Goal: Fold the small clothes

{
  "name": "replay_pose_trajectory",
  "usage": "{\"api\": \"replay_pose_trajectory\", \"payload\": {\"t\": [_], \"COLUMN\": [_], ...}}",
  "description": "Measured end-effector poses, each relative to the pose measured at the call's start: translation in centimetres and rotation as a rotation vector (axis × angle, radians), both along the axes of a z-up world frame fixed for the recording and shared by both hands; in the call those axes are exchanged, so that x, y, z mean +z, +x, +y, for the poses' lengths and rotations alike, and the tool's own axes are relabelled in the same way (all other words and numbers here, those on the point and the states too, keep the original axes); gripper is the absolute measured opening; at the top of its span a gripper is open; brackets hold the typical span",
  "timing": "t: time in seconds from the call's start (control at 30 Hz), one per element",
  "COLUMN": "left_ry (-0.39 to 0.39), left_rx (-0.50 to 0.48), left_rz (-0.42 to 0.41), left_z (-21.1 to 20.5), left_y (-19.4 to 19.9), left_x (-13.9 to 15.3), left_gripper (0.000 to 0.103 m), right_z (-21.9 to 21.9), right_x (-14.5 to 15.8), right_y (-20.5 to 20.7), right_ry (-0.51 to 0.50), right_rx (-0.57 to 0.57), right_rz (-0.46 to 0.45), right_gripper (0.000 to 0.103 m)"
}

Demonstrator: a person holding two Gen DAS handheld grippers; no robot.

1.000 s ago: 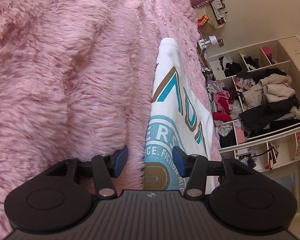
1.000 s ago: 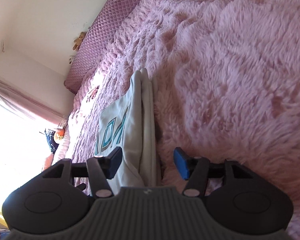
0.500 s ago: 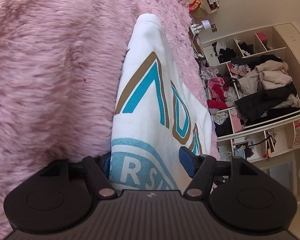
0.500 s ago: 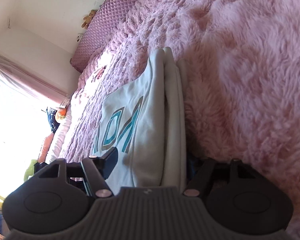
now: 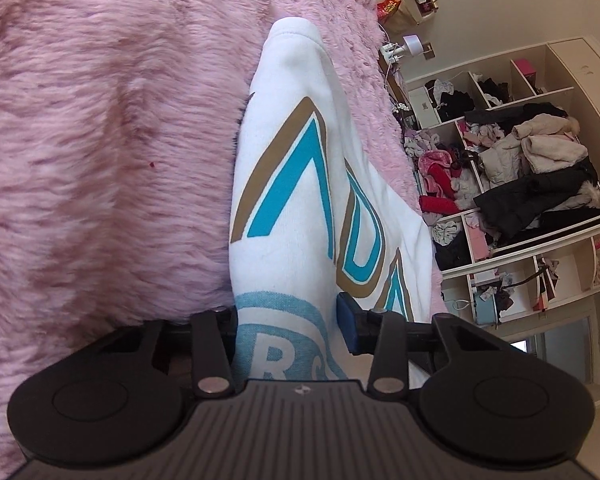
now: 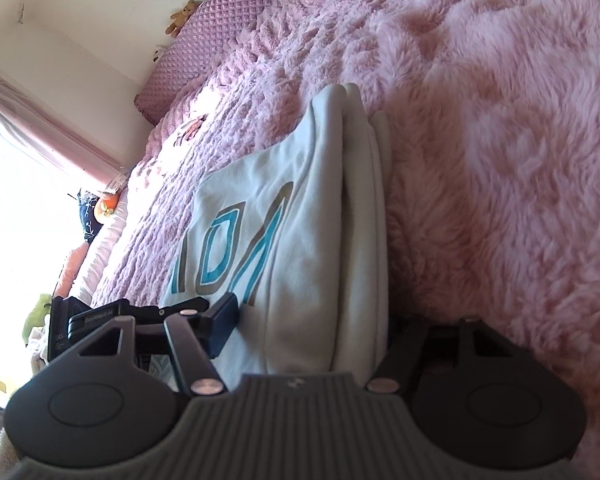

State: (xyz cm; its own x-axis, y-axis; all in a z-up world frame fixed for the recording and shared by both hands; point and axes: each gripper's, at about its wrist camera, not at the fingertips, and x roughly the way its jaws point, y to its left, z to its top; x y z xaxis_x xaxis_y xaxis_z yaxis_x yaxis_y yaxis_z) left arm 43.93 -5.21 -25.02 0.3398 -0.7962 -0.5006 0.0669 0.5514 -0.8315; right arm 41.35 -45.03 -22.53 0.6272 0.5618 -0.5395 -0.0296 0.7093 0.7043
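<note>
Folded white printed sweatshirt (image 5: 296, 184) on pink fluffy bed cover (image 5: 100, 140): its edge lies between closing left claw (image 5: 288, 322) and closing right claw (image 6: 312, 320).

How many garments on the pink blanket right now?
1: the folded white sweatshirt, lying on the pink blanket straight ahead in both wrist views. Blurry items at its far edge could be more.
</note>
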Motion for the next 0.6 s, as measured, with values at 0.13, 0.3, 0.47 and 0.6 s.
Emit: {"api": "replay_pose_trajectory", "payload": {"t": [0.13, 0.3, 0.47, 0.6], "left_ry": [0.015, 0.023, 0.027, 0.004], "left_rx": [0.021, 0.037, 0.054, 0.060], "left_rz": [0.002, 0.006, -0.006, -0.021], "left_z": [-0.3, -0.3, -0.6, -0.2], "left_y": [0.0, -0.3, -1.0, -1.4], "left_x": [0.2, 0.5, 1.5, 3.0], "left_gripper": [0.040, 0.038, 0.034, 0.031], "right_z": [0.5, 0.6, 0.4, 0.5], "right_x": [0.0, 0.2, 0.7, 2.0], "right_y": [0.3, 0.3, -0.2, -0.7], "right_ry": [-0.024, -0.039, -0.063, -0.074], "right_rx": [-0.006, -0.018, -0.028, -0.040], "right_rz": [0.002, -0.004, -0.014, -0.023], "right_gripper": [0.045, 0.036, 0.032, 0.027]}}
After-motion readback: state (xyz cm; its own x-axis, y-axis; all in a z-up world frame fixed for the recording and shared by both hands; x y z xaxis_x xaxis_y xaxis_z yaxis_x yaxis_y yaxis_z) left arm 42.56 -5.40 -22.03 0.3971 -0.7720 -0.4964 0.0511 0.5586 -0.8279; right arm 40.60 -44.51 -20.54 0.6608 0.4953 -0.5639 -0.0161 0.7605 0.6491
